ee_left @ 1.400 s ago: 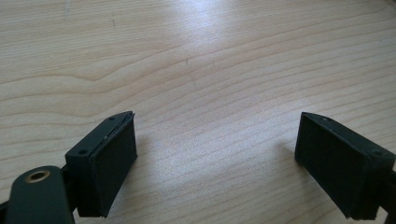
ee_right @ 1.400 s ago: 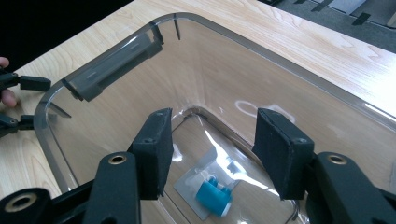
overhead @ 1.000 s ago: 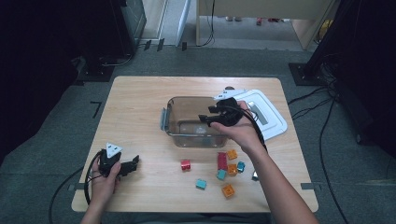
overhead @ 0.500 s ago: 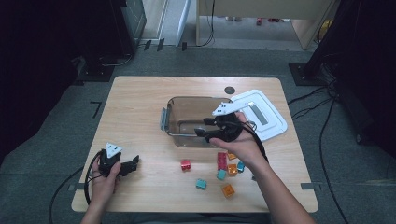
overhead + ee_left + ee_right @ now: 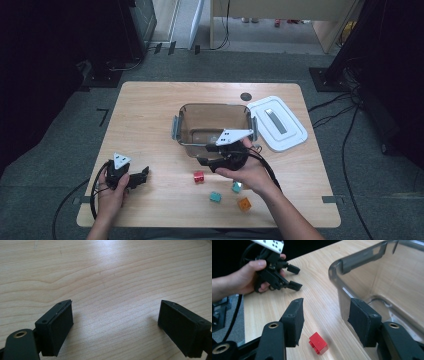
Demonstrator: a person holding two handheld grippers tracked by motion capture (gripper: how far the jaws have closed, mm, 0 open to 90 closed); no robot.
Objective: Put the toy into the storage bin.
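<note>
Wooden surface (image 5: pixel 150 115) carries a red brick (image 5: pixel 318 343), long axis running diagonally, just beside the bin (image 5: pixel 342 267), under the right gripper's (image 5: pixel 325 320) open, empty jaws; left gripper (image 5: pixel 116 325) rests open.

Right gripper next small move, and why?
Probably lower the right gripper a little onto the red brick and close. Its jaws stand open with nothing between them, the brick lies on the table just below the gap, beside the empty clear bin.
</note>
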